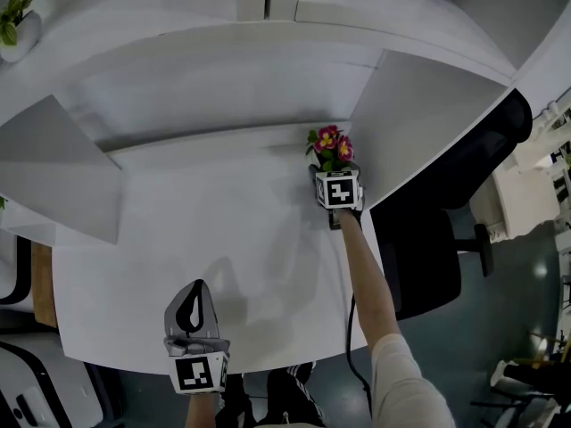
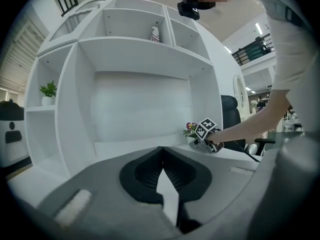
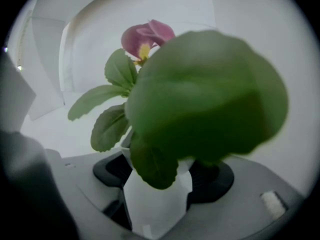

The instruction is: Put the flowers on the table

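at the white table (image 1: 223,239), right gripper (image 3: 162,176) grips a pot (image 3: 155,206) of flowers (image 1: 330,145).

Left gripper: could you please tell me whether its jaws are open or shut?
Shut. The left gripper shows its jaws meeting at their tips in its own view, with nothing between them.

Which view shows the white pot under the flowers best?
Right gripper view: the white pot sits between the jaws of the right hand-held gripper, below the leaves. Head view hides it behind that gripper's marker cube; only the flowers show. Left gripper view shows it tiny, far off.
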{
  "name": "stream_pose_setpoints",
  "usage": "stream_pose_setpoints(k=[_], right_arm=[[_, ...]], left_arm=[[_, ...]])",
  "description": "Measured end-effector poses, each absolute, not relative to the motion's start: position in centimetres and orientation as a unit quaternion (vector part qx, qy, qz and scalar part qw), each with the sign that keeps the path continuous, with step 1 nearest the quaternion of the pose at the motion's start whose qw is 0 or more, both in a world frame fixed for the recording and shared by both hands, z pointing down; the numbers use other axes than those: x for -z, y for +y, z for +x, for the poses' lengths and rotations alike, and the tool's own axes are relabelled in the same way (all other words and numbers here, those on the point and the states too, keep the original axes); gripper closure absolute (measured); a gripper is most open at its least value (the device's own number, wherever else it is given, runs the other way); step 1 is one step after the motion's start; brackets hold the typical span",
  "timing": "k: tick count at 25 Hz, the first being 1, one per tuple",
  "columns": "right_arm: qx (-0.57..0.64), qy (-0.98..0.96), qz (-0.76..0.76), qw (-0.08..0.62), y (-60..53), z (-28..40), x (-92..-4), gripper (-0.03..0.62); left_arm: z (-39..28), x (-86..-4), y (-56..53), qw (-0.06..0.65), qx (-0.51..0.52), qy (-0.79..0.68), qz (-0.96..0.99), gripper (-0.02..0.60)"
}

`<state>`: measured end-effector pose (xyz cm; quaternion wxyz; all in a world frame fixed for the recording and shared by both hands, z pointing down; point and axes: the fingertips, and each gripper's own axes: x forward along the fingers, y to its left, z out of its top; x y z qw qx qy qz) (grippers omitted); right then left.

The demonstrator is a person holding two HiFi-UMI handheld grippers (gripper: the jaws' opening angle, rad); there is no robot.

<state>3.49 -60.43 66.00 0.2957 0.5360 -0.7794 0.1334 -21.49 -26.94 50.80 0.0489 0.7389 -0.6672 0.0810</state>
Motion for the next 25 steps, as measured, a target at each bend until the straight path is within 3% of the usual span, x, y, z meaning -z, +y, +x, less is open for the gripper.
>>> stream_pose_setpoints(k=[17,25], right_arm=[[-0.153,-0.782,0.54,0.271,-60.4,3.8,-66.6,0.267],[-0.161,-0.79,0.531,0.261,-58.7,3.7,-65.1,0.213]], left_arm=[[-21.3,-51.9,-26.9,0.056,-0.089,-0.669,0.735,0.58],[-21.1,-51.3,-26.4,0.055,-0.08,-0.669,0.737,0.58]])
